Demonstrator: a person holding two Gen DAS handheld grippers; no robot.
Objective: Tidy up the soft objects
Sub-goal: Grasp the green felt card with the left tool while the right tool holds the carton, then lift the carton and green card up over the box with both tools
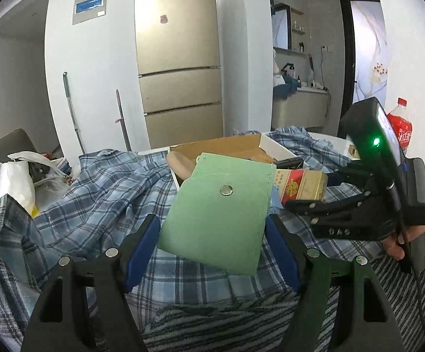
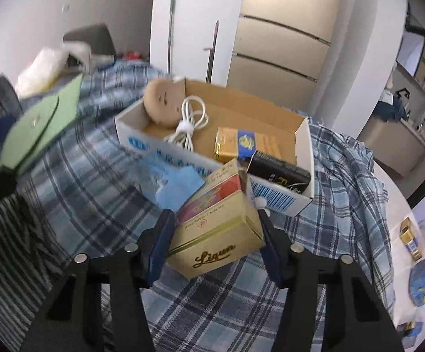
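Pouch point(image 1: 217, 214) fills your left gripper point(image 1: 212, 234); only the right view shows your right gripper point(image 2: 215, 231) clamping the cigarette box point(image 2: 217, 228).

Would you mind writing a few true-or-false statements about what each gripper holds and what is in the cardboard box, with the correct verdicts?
1. The left gripper holds a green pouch with a metal snap. True.
2. The right gripper is empty. False: it is closed on a gold and red carton marked "Liqun".
3. A coiled white cable lies inside the cardboard box. True.
4. The cardboard box stands on a bare wooden table. False: it rests on a blue plaid cloth.
5. A red-capped bottle stands in the background of the left wrist view. True.
6. The tan plush head lies outside the box. False: it sits in the box's far corner.
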